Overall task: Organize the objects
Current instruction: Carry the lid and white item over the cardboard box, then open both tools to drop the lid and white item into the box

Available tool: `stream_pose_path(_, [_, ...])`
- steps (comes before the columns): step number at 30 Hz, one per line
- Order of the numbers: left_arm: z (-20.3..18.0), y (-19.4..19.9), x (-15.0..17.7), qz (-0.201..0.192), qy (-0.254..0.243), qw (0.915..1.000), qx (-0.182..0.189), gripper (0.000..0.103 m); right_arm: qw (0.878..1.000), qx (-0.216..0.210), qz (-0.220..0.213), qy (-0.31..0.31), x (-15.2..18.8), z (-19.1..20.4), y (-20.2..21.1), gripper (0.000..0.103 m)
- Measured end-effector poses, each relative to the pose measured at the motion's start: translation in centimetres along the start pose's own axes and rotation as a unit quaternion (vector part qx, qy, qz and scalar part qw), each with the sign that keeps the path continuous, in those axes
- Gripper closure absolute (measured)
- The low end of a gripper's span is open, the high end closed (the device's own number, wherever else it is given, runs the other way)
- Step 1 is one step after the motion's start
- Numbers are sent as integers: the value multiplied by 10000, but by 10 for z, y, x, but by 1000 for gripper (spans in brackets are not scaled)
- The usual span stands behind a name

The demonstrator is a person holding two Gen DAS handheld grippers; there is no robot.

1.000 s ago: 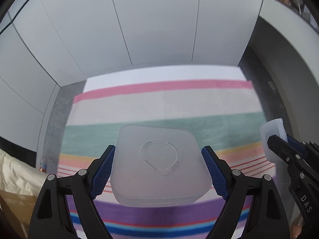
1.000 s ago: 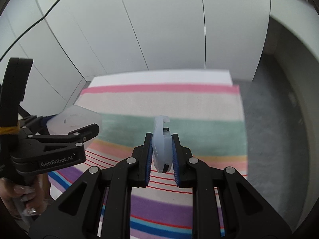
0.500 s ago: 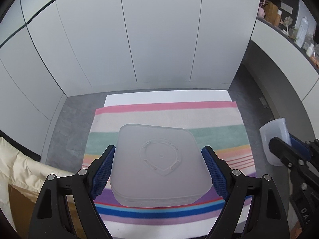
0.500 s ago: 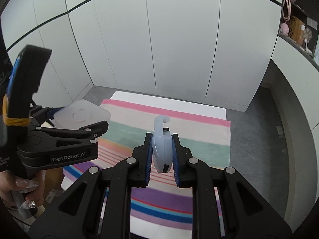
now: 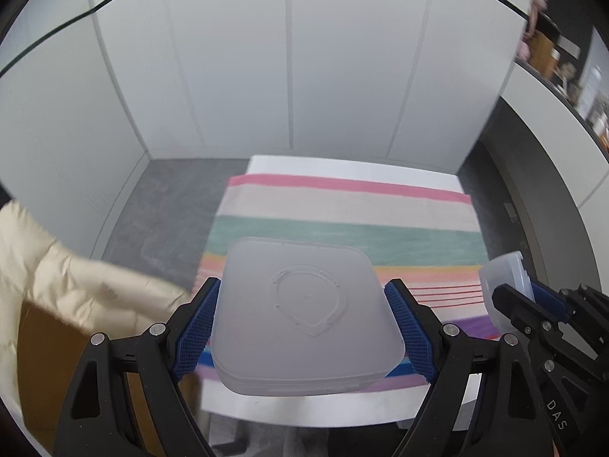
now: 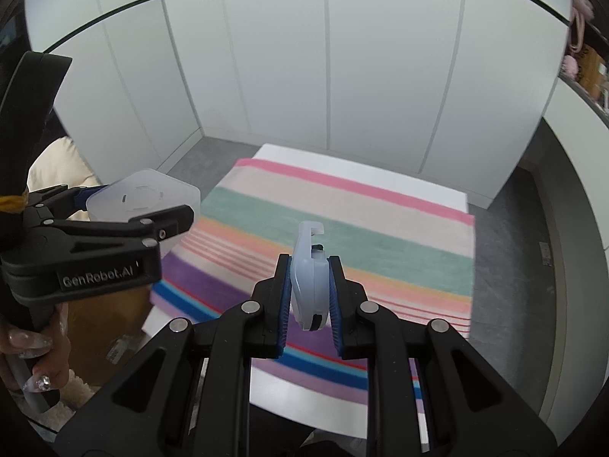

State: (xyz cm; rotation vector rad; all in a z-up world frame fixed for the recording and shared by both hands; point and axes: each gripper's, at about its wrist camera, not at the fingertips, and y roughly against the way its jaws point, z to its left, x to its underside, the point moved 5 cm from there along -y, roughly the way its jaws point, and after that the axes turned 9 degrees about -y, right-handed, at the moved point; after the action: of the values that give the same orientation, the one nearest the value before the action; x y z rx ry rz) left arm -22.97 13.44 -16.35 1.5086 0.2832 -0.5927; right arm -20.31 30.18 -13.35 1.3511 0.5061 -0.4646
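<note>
Both grippers up in the air over the striped cloth [image 5: 342, 224], each w/ an item. Nothing visible lying on the cloth itself.

L gripper [image 5: 304, 323]: clamped wide on a frosted translucent square plastic case w/ rounded corners [image 5: 304, 316], embossed shield-like mark on its top face. Blue pads press its left & right sides; case held flat, face up, clear of the surface [image 5: 312, 403]. In right wrist view same case [image 6: 142, 196] shows at left, above the cloth's near-left corner area, a hand [image 6: 34, 358] on the handle below.

R gripper [image 6: 309, 293]: pinched tight on a small pale-blue plastic clip-like piece w/ a hooked top [image 6: 309, 274], held on edge, hook pointing away from camera. Hangs over the near half of the cloth, toward the middle. From left wrist view it sits at far right [image 5: 506, 278], beyond the cloth's right edge.

Other: white cabinet panels behind, grey floor, cream padded fabric [image 5: 57, 285] at left.

Step, my read: carry phase – both items lifted, none set down yet. No bin/tray/target in view, so destination can't be told.

Next move prob needs: find the drop spot, keep case level so it doesn't slip from the wide grip, lower till it rests, then release. Small piece – set down gently, may roll/tip off its edge.
</note>
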Motion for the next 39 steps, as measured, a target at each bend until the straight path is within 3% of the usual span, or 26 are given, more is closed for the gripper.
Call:
stream_pose_path(10, [124, 12, 64, 204, 897, 9945, -508, 17, 9968, -452, 216, 621, 19, 108, -23, 84])
stream_pose_path(19, [245, 32, 136, 408, 1576, 9802, -1123, 17, 9831, -1045, 522, 1409, 42, 251, -52, 84])
stream_pose_path(24, [281, 38, 167, 527, 1650, 9745, -1428, 17, 9737, -1295, 759, 1713, 65, 312, -71, 84])
stream_pose_path(32, [308, 33, 186, 686, 1819, 9714, -1365, 16, 9680, -1333, 979, 1887, 86, 362, -99, 84])
stream_pose_path(33, [309, 32, 185, 704, 1844, 9706, -1378, 16, 9687, -1331, 960, 1861, 86, 363, -101, 81])
stream_pose_path(34, [311, 31, 186, 778, 1870, 9690, -1414, 17, 9700, -1308, 931, 1826, 85, 362, -101, 63])
stream_pose_path(35, [315, 30, 187, 904, 1901, 9654, -1538, 17, 9735, -1130, 890, 1777, 82, 357, -102, 52])
stream_pose_path(37, [318, 29, 189, 990, 1919, 9645, -1519, 15, 9807, -705, 738, 1665, 77, 349, -103, 10])
stream_pose_path(39, [319, 28, 192, 1017, 2023, 9652, -1306, 9, 9847, -703, 650, 1456, 70, 338, -101, 0])
